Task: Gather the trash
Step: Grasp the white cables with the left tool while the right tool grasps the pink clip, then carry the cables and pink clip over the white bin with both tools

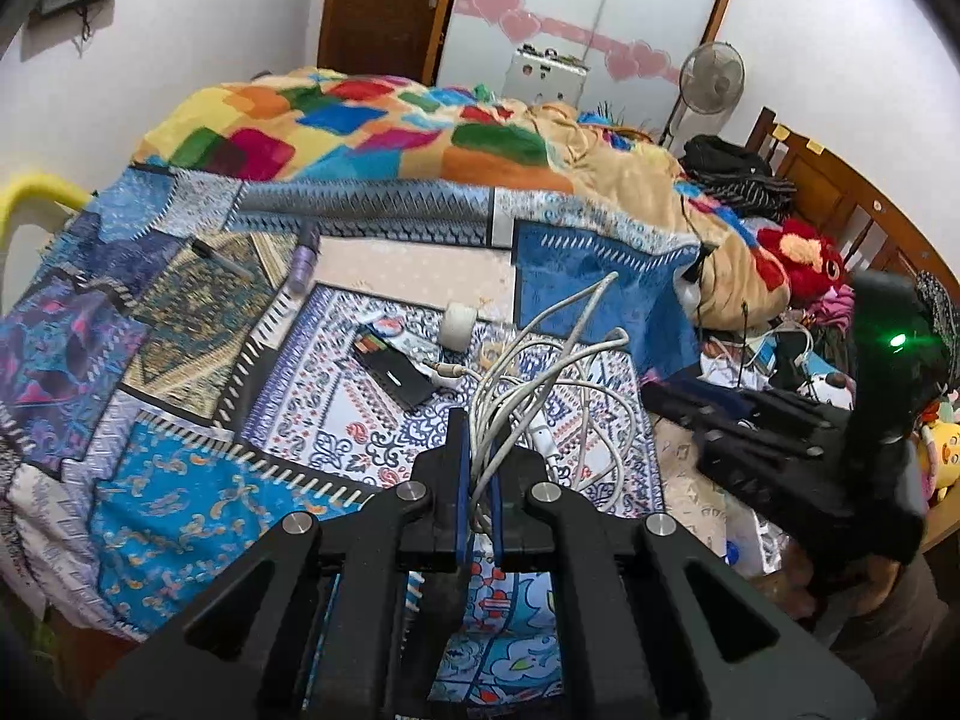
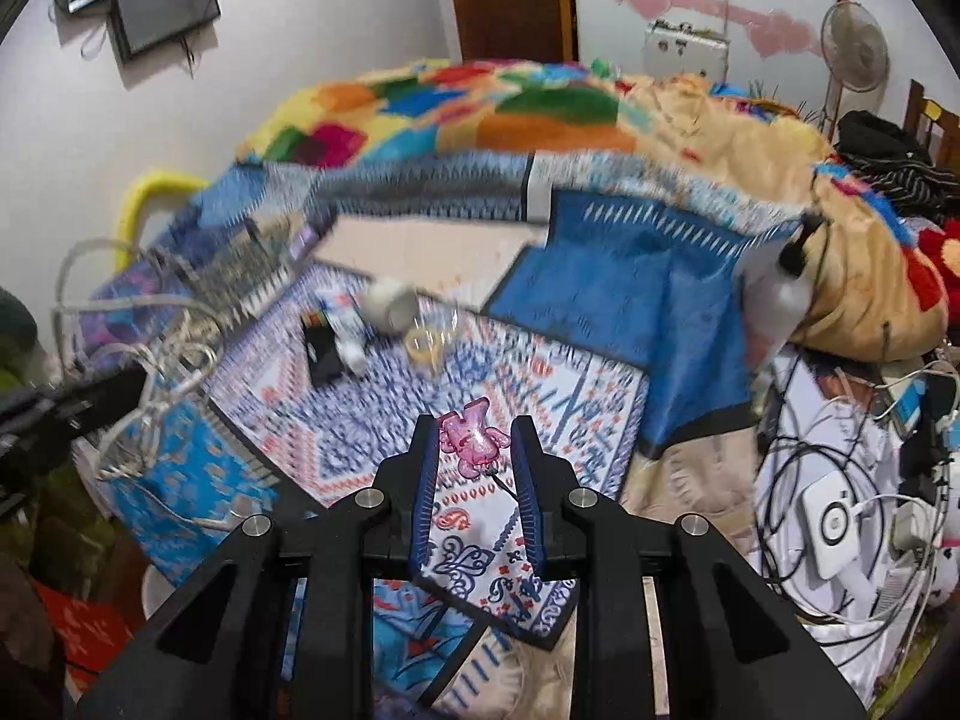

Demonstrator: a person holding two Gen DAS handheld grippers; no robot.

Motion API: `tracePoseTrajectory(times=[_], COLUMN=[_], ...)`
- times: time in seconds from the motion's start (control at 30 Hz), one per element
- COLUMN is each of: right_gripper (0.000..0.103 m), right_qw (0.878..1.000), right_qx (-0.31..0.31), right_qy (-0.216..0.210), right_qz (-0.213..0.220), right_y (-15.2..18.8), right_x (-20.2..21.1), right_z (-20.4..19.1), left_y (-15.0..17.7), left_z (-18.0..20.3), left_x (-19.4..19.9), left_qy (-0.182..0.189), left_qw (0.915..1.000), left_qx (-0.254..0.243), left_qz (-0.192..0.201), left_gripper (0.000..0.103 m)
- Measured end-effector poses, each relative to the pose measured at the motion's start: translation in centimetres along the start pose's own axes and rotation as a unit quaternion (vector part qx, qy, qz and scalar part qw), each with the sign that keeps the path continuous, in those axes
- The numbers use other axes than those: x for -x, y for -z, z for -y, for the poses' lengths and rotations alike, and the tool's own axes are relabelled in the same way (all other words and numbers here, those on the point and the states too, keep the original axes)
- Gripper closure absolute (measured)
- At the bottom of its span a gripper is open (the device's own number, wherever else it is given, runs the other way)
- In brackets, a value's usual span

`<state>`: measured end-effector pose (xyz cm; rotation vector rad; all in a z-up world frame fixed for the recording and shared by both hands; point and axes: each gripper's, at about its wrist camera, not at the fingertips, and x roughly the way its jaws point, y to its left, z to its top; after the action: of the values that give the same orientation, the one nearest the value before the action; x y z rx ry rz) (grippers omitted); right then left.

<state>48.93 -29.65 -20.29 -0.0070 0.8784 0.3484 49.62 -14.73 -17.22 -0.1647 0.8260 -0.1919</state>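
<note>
My left gripper [image 1: 477,468] is shut on a tangle of white cable [image 1: 558,372] and holds it above the patterned bed cover; the cable also shows at the left of the right wrist view [image 2: 150,360]. My right gripper [image 2: 474,450] is open over the bed cover, its jaws either side of a pink plastic figure [image 2: 471,435] that lies just ahead of them. Farther back lie a white tape roll [image 1: 459,324] [image 2: 393,303], a black wrapper [image 1: 396,375] [image 2: 324,354], a small white tube [image 2: 345,330] and a clear yellowish tape ring [image 2: 429,342].
A purple bottle [image 1: 303,261] lies at the back left. A colourful blanket [image 1: 372,126] is heaped behind. Chargers and cables [image 2: 840,516] clutter the right side. A wooden headboard [image 1: 840,192] and a red plush toy [image 1: 804,258] are far right. The right gripper's body [image 1: 780,438] hovers at the right.
</note>
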Motion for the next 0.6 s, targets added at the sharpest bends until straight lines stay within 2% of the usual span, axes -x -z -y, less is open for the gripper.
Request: tracePoseTrajectory(times=[0.33, 0.6], right_gripper=[0.081, 0.081], right_qw=[0.997, 0.992], right_qx=[0.006, 0.010], right_qy=[-0.002, -0.025], right_qz=[0.077, 0.126], right_y=[-2.5, -2.5], right_x=[9.8, 16.1], right_z=[-2.7, -6.2], left_y=[-0.3, 1.1], left_z=[0.9, 0.3], left_x=[8.8, 16.2], left_qy=[-0.010, -0.034], left_qw=[0.9986, 0.9954], left_qx=[-0.004, -0.003], left_qz=[0.051, 0.090], left_gripper=[0.099, 0.099])
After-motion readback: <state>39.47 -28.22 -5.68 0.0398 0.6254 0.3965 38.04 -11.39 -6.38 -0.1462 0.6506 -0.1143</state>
